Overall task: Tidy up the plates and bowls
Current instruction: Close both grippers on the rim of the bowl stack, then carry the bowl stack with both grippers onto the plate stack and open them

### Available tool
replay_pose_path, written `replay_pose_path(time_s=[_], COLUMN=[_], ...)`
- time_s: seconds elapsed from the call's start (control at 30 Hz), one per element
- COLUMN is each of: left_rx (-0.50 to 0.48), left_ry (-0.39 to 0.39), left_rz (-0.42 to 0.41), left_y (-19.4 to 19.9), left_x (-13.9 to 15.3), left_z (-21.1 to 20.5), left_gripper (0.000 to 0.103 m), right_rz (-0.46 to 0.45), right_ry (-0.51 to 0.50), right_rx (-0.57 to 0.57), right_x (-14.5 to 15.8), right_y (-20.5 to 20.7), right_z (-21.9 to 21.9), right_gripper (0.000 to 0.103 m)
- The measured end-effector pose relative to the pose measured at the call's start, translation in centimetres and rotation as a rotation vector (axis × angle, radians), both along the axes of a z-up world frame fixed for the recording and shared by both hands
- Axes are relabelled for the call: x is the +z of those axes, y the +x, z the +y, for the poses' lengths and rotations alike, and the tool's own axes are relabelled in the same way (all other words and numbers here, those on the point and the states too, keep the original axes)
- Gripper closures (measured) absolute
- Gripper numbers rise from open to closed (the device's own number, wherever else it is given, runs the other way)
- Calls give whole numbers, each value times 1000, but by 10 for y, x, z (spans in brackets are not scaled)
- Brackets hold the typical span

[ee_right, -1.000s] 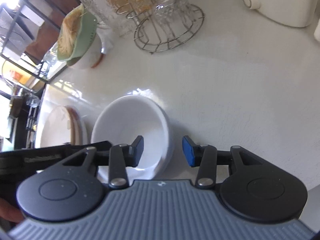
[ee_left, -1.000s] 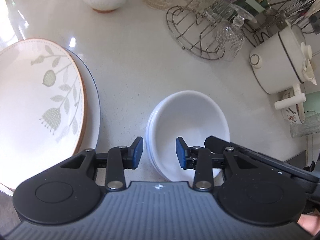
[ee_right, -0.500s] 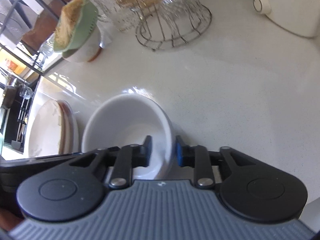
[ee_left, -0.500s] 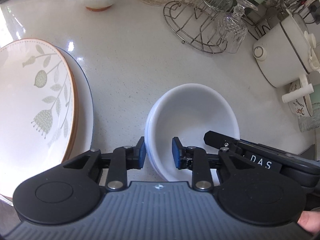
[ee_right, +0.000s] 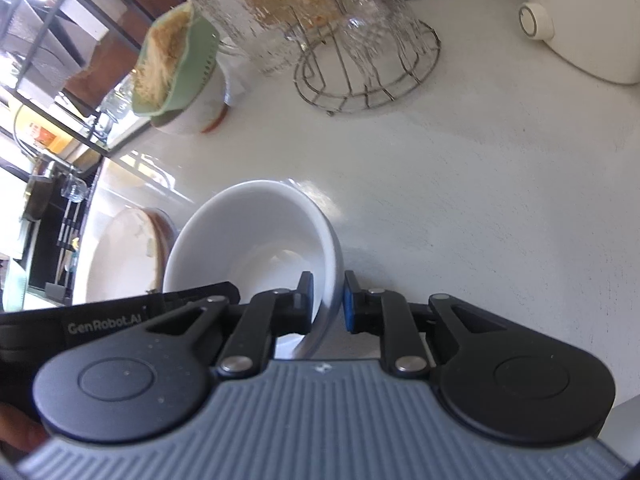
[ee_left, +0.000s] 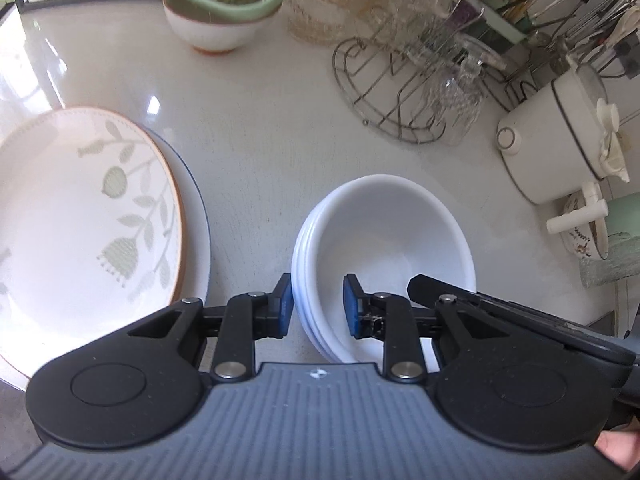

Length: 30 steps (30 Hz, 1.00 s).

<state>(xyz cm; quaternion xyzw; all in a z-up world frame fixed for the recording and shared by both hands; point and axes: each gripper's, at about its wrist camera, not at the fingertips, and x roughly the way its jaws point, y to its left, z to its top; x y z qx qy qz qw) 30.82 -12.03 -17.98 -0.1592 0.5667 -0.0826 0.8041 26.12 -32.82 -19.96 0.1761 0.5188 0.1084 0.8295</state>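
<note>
Bright daylight glares off the glossy white countertop; a dark metal shelf stands behind it.

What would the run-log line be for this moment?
left gripper: shut on stacked white bowls rim | right gripper: shut on opposite rim | floral plate: beside bowls on counter

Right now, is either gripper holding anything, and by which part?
Both grip the stack of white bowls by its rim: left gripper on the stack's left edge, right gripper on the right edge.
</note>
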Motion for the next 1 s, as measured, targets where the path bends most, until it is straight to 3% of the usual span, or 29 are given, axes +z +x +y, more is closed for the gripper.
replay_pose_path(time_s=[0.4,1.0], left_rx=[-4,51], left_ry=[3,-16], left_rz=[-10,-77], left_y=[-5,-10], left_x=[28,60], left_z=[26,110], left_gripper=[73,73], right_rz=[1,-55], right_ry=[-7,0], right_rx=[20,75], right_x=[31,66], right_y=[3,16], right_z=[21,96], right_gripper=[85,83])
